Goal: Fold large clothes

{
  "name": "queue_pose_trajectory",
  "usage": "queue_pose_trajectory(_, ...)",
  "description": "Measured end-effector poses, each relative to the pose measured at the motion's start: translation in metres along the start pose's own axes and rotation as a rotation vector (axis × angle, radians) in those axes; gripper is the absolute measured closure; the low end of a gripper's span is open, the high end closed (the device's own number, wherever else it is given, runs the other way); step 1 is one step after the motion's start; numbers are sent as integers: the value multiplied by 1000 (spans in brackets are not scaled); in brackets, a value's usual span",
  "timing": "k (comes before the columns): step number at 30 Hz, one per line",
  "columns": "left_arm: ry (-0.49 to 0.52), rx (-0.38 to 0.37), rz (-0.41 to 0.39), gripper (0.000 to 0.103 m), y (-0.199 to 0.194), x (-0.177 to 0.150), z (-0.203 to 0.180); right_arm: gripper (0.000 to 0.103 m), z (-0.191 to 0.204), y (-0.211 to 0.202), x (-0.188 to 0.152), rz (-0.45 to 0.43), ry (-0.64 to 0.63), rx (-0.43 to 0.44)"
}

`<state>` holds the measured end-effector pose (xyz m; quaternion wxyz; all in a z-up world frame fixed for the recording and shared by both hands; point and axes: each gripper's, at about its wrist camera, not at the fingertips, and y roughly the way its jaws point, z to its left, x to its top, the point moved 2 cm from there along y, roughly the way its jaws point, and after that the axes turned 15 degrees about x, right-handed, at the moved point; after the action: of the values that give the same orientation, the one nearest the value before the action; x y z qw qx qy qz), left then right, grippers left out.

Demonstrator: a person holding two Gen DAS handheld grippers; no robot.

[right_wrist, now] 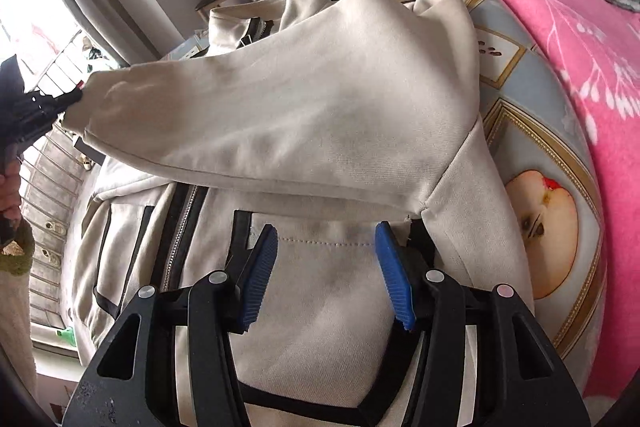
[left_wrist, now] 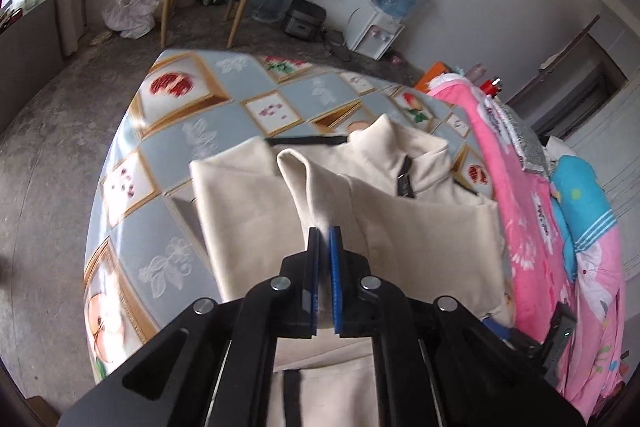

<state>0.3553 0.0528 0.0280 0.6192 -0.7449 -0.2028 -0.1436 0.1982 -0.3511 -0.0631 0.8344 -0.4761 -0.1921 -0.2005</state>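
Cream jacket (right_wrist: 320,115) mid-fold on desk (left_wrist: 168,163): left gripper (left_wrist: 324,239) fingers pinch its sleeve; right gripper (right_wrist: 326,239) fingers half-open, empty; body unfolded

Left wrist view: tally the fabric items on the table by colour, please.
Cream zip-up jacket, its sleeve pinched in the left tool: 1
Pink floral blanket: 1
Blue patterned cloth: 1
Total: 3
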Motion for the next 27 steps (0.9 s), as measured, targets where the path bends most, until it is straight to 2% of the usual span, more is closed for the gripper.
queue_pose_trajectory(4,-29,38,66,98,35,-26,26,53,7,-6,2,20,-30,-33)
queue_pose_trajectory(8,-33,33,71,98,44,-40,35,53,7,-42,24,-36,-40,-34)
queue_pose_trajectory(12,-5,39,55,98,44,-41,33,49,-22,-66,68,-93,37,-62)
queue_pose_trajectory(14,13,49,46,98,44,-41,31,49,-51,-56,97,-82,126,-66)
queue_pose_trajectory(17,28,59,35,98,43,-42,29,49,-93,-29,130,-53,235,-123)
queue_pose_trajectory(21,42,62,23,98,42,-44,29,58,-127,0,156,-52,301,-157)
queue_pose_trajectory(24,65,69,8,98,41,-45,27,98,-125,8,169,-62,252,-183)
queue_pose_trajectory(27,76,64,-8,98,39,-47,27,99,-110,-6,169,-137,186,-201)
